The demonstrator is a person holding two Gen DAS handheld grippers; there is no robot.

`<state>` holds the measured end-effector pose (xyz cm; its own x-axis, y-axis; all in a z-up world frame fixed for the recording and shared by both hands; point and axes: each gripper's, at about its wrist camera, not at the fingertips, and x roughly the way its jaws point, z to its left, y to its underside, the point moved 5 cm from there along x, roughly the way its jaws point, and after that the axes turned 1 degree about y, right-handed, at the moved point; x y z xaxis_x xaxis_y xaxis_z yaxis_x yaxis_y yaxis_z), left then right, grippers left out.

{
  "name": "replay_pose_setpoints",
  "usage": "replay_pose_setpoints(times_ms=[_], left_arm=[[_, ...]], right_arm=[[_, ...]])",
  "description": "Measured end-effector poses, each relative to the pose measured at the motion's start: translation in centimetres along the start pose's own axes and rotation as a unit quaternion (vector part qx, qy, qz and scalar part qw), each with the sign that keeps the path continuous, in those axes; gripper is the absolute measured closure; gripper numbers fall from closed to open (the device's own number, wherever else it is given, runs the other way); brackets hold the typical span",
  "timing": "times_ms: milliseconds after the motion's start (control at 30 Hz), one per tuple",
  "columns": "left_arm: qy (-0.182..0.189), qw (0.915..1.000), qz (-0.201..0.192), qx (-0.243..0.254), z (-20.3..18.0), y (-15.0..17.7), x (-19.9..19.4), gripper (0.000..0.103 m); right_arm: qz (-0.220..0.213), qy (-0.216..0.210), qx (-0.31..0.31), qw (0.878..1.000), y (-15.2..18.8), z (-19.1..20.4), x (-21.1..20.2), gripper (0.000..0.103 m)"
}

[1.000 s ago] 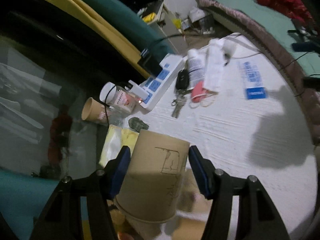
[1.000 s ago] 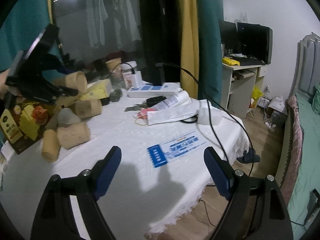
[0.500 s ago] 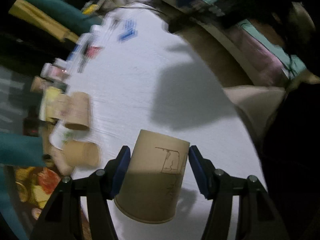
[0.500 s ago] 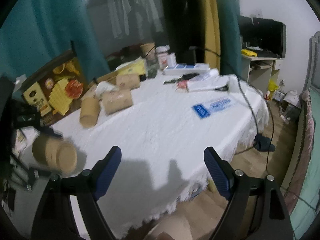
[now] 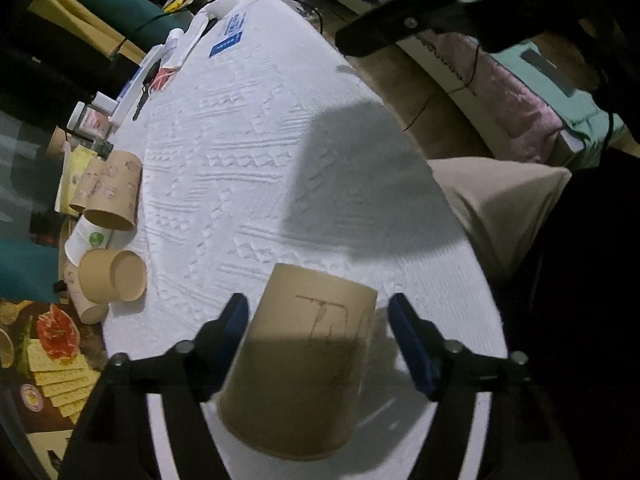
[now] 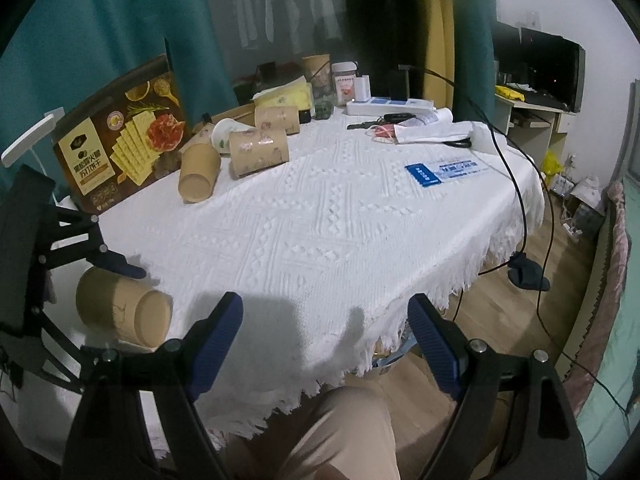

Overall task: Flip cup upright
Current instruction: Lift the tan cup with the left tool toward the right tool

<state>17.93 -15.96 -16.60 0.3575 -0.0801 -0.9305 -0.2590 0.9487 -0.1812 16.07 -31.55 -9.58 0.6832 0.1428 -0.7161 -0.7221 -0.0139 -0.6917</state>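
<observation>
We looked over a bedroom where a round tabletop [image 6: 320, 216] under a white knitted cloth stood before teal and yellow curtains, with a bed to one side. At about ten o'clock on the tabletop in the right wrist view leaned a brown cracker box [image 6: 120, 136] printed with crackers, sliced meat and yellow Chinese characters that we could not read clearly. Toward one o'clock lay a blue-and-white leaflet [image 6: 444, 170]; its print was too small to make out. A white-capped jar [image 6: 345, 82] with a reddish label stood at twelve o'clock beside a white power strip [image 6: 390, 106]. Several patterned paper cups [image 6: 258, 152] lay on their sides near the box.

The brown paper cup [image 5: 304, 360] bore a faint pencil-like sketch on its wall, no legible words. It sat between the fingers of the left hand-held gripper [image 5: 316, 340] at six o'clock in the left wrist view, near the tabletop's edge, its closed base pointing away from the camera and its rim toward it. The jaws had just been opening, and both blue pads stood clear of the cup's wall. From the right wrist view the cup [image 6: 124, 312] lay tilted at about eight o'clock, base toward us. The right hand-held gripper [image 6: 324, 344] stood wide and empty over the fringed edge, above a person's knee [image 6: 320, 432].
</observation>
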Motion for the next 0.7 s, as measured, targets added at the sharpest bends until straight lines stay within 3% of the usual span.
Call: replay_pose_setpoints(times_ms=[300, 467, 567, 633, 700], left_arm=[[0.009, 0.9977, -0.037, -0.055, 1.1, -0.4, -1.3, 0.027], [-0.001, 0.9925, -0.063, -0.105, 1.8, 0.8, -4.1, 0.027], [-0.01, 0.9823, -0.089, -0.165, 2.3, 2.7, -6.7, 0.027], [-0.014, 0.9699, -0.109, -0.217, 2.5, 4.4, -8.2, 0.027], [-0.02, 0.9511, -0.132, -0.278, 2.6, 6.7, -9.6, 0.027]], right_arm=[[0.0, -0.01, -0.033, 0.999, -1.0, 0.6, -0.3, 0.02], [0.008, -0.069, -0.098, 0.993, -2.3, 2.5, -0.5, 0.02], [0.015, -0.117, -0.183, 0.976, -3.2, 5.3, -1.2, 0.02], [0.024, -0.152, -0.237, 0.959, -3.4, 7.6, -1.5, 0.02], [0.042, -0.187, -0.289, 0.938, -3.3, 10.2, -1.3, 0.02]])
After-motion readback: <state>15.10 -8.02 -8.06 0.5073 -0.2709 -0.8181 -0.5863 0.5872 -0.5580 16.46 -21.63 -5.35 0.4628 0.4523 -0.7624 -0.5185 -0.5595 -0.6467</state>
